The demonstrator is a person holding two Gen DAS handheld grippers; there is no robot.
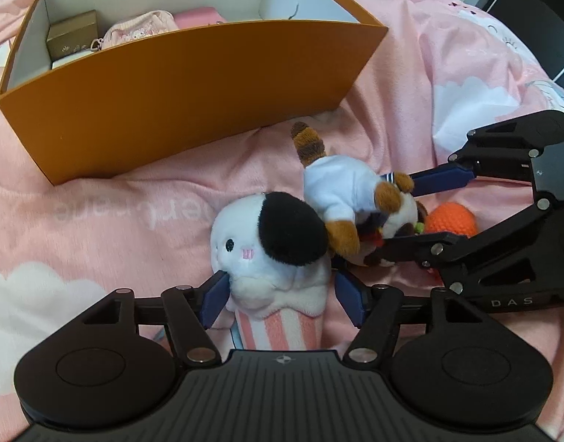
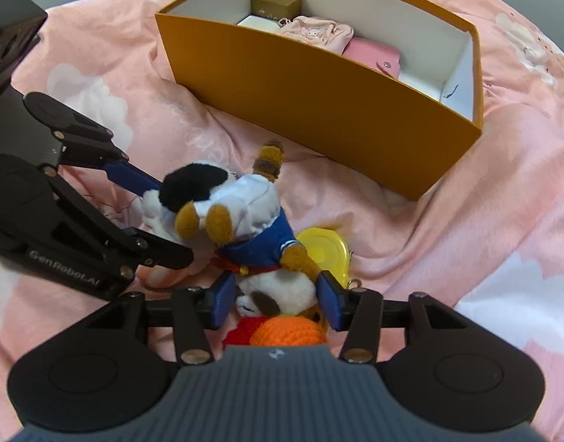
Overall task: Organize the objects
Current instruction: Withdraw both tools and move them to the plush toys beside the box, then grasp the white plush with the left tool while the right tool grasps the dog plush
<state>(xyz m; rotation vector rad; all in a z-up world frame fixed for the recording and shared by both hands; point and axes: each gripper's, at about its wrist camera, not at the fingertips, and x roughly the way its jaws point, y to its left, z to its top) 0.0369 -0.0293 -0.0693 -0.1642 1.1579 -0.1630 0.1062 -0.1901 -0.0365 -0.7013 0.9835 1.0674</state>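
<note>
My left gripper (image 1: 278, 294) is closed around a white plush with a black patch and a pink striped base (image 1: 271, 250); the plush also shows in the right wrist view (image 2: 182, 191). My right gripper (image 2: 274, 294) is closed around the head of a calico cat plush in a white and blue outfit (image 2: 260, 235), which lies head down; it also shows in the left wrist view (image 1: 355, 191). An orange box (image 1: 193, 92) stands open behind them on the pink blanket. An orange crocheted ball (image 2: 289, 331) lies under the right gripper.
The orange box (image 2: 319, 110) holds a gold box (image 2: 274, 3), a pink pouch (image 2: 315, 31), a pink wallet (image 2: 372, 55) and a white item. A yellow round lid (image 2: 326, 250) and a red item (image 2: 241, 328) lie by the cat plush. The blanket (image 1: 97, 213) is rumpled.
</note>
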